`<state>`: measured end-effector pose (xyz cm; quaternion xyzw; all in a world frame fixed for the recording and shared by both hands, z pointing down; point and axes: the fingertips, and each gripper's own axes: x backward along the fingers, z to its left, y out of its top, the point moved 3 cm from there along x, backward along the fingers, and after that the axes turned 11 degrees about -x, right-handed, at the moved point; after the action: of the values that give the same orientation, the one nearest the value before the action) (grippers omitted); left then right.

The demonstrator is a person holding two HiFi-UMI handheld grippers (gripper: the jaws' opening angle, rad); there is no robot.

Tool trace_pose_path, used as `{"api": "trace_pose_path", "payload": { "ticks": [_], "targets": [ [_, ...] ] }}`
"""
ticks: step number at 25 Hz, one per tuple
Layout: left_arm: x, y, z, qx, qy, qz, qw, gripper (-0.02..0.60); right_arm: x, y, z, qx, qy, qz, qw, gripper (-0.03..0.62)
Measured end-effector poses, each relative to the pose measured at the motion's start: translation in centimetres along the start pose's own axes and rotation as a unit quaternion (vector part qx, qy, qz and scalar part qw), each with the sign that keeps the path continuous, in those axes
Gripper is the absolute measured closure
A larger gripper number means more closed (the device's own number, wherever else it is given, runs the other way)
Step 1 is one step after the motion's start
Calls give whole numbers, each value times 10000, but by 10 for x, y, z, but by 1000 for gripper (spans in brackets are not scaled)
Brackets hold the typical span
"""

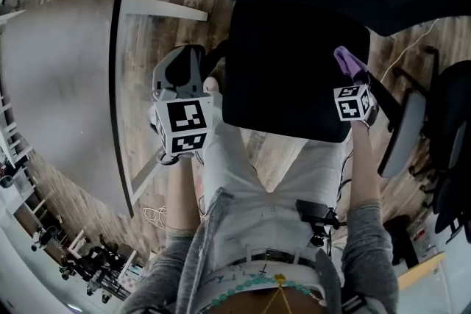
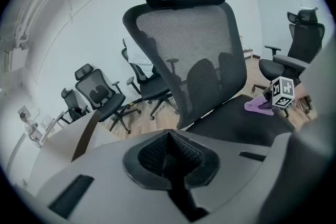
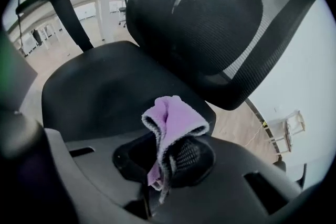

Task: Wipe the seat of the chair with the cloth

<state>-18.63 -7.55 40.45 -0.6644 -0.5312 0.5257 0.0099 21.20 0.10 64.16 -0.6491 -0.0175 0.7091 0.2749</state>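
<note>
The black office chair has a wide seat (image 1: 294, 70) and a mesh backrest (image 2: 194, 44). A purple cloth (image 3: 173, 120) is pinched in my right gripper (image 3: 165, 157), bunched and sticking up between the jaws. That gripper (image 1: 352, 76) hovers over the seat's right edge, with the cloth (image 1: 350, 62) hanging just above the cushion (image 3: 105, 86). My left gripper (image 2: 170, 157) is shut on nothing. It is held off the seat's left side (image 1: 188, 59), beside the chair. From the left gripper view, the cloth (image 2: 257, 107) lies low over the far side of the seat (image 2: 236, 120).
A grey table (image 1: 59, 84) stands to the left, its edge close to my left gripper. Other office chairs (image 2: 100, 94) are parked behind, and one more (image 2: 296, 55) stands to the right. A dark chair (image 1: 449, 129) and a cable lie on the floor at right.
</note>
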Motion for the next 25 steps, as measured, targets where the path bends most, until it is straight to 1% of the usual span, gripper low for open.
{"api": "trace_pose_path", "payload": {
  "ticks": [2, 4, 7, 9, 12, 17, 21, 24, 25],
  "targets": [
    [0, 0, 0, 55, -40, -16, 10000, 580, 14, 11, 8, -194, 190, -306, 9992, 546],
    [0, 0, 1, 81, -63, -32, 9999, 580, 26, 23, 20, -419, 473, -568, 9964, 546],
    [0, 0, 5, 57, -54, -59, 10000, 580, 40, 39, 42, -726, 957, -889, 9888, 546],
    [2, -1, 6, 28, -29, -45, 10000, 580, 47, 49, 63, -883, 1396, -991, 9813, 546],
    [2, -1, 4, -35, 12, -11, 10000, 580, 52, 64, 101, -1103, 2087, -1015, 9664, 546],
    [0, 0, 5, -3, -23, -31, 10000, 580, 57, 88, 168, -1195, 2956, -960, 9429, 546],
    [-1, -1, 6, 64, -78, -67, 9999, 580, 57, 103, 221, -1173, 3491, -833, 9260, 546],
    [0, 0, 6, 99, -101, -85, 9999, 580, 56, 111, 254, -1385, 3849, -676, 9100, 546],
    [0, 0, 6, 100, -101, -85, 9999, 580, 54, 113, 264, -1437, 3920, -617, 9066, 546]
  ]
}}
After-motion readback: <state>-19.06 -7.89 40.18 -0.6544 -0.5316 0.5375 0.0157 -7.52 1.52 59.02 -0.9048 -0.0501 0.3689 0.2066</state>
